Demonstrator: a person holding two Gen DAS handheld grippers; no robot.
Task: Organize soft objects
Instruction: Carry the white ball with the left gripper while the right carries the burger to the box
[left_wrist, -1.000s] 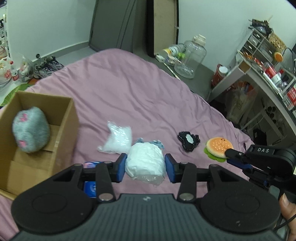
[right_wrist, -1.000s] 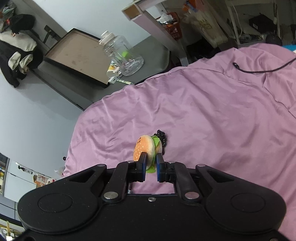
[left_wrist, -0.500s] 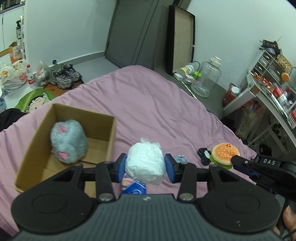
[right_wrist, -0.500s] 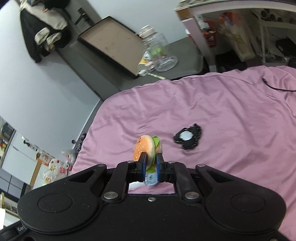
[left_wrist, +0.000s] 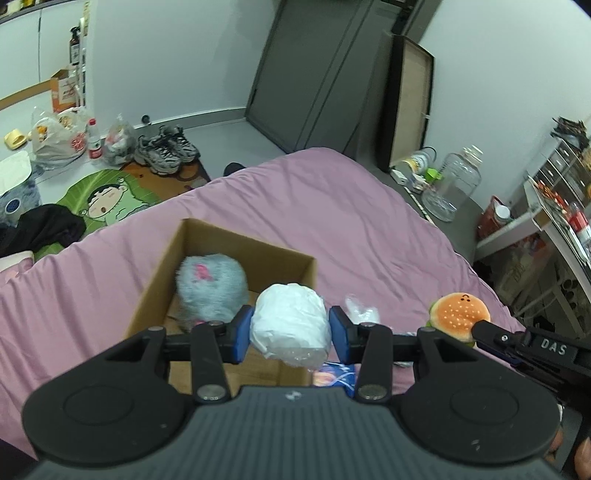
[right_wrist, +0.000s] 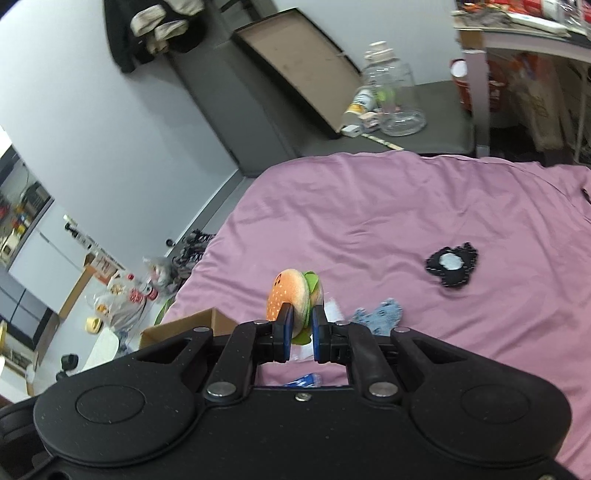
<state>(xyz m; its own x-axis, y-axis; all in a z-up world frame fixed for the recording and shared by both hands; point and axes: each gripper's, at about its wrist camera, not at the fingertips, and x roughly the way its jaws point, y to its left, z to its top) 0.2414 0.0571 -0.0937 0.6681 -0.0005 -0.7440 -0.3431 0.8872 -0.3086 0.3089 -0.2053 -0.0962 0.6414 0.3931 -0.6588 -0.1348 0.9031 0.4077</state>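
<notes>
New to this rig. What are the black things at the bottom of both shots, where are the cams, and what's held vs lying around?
No robot arm here: a person holds a two-finger gripper in each hand, and a fisheye camera on each one looks forward along its fingers. The black shapes at the bottom are the gripper bodies.

Left wrist view: the left gripper is shut on a white wrapped bundle, above the near edge of a cardboard box that already holds a grey fluffy toy. The right gripper shows at that picture's right edge.

Right wrist view: the right gripper is shut on a burger plush.

On the purple bedsheet lie a black piece with a white centre, a light blue piece and something blue, mostly hidden.
</notes>
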